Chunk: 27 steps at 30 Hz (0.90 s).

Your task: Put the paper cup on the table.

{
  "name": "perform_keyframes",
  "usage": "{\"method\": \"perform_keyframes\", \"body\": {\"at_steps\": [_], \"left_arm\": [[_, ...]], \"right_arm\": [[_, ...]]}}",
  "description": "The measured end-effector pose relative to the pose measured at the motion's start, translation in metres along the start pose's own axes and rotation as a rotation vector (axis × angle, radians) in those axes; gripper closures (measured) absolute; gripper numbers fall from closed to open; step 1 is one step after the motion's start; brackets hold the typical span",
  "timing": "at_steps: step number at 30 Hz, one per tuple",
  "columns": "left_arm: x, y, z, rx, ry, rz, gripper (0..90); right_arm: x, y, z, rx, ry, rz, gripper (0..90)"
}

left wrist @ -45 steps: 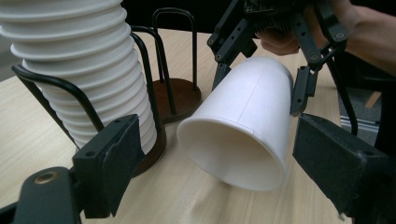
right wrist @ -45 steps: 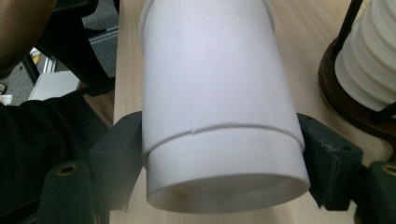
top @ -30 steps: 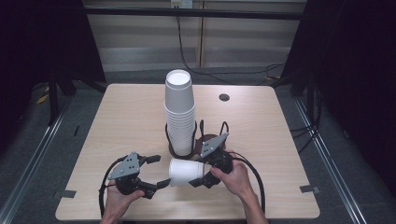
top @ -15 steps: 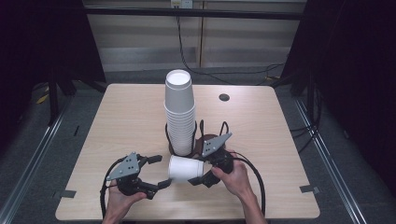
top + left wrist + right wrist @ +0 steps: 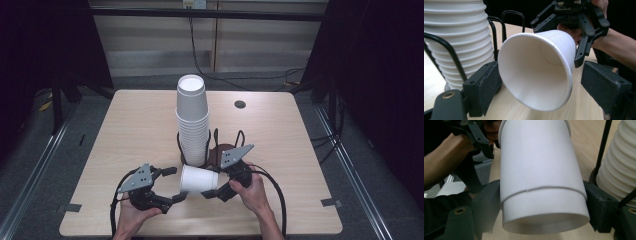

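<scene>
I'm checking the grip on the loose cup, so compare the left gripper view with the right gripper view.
Left gripper view alone: the cup's open mouth and white inside, with the left gripper standing either side of the rim, its far pad clear of it. Right gripper view alone: the cup's base end and side seam, with the right gripper pressed on both sides. Both share the cup, the stack of cups in its black wire holder, and the wooden table.

A pale wooden worktop (image 5: 135,125) is standing on grey flooring (image 5: 35,165), a small dark grommet hole (image 5: 240,104) sitting near its far right. Black curtains (image 5: 45,40) are hanging left and right; a cable (image 5: 200,50) is trailing down the far panelled wall (image 5: 150,45).
</scene>
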<state>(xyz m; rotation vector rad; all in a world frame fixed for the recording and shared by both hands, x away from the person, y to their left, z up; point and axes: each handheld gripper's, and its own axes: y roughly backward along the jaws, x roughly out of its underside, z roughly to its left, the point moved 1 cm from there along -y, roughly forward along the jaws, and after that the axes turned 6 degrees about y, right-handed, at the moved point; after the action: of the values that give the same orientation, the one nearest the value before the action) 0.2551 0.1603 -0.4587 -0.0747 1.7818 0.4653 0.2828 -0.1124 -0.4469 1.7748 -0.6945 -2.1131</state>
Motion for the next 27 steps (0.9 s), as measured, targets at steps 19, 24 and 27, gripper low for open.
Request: {"method": "perform_keyframes", "body": {"at_steps": [19,24,27], "left_arm": [[-0.001,-0.016,0.006,0.011,0.025,-0.018,0.7],[0.000,-0.021,0.006,0.031,0.010,-0.002,0.0],[0.000,-0.023,0.006,0.041,0.021,-0.011,0.7]], "right_arm": [[0.001,0.004,0.003,-0.029,0.024,-0.055,23.1],[0.000,0.000,0.004,-0.035,0.035,-0.049,23.1],[0.000,-0.001,0.004,-0.033,0.036,-0.052,23.1]]}}
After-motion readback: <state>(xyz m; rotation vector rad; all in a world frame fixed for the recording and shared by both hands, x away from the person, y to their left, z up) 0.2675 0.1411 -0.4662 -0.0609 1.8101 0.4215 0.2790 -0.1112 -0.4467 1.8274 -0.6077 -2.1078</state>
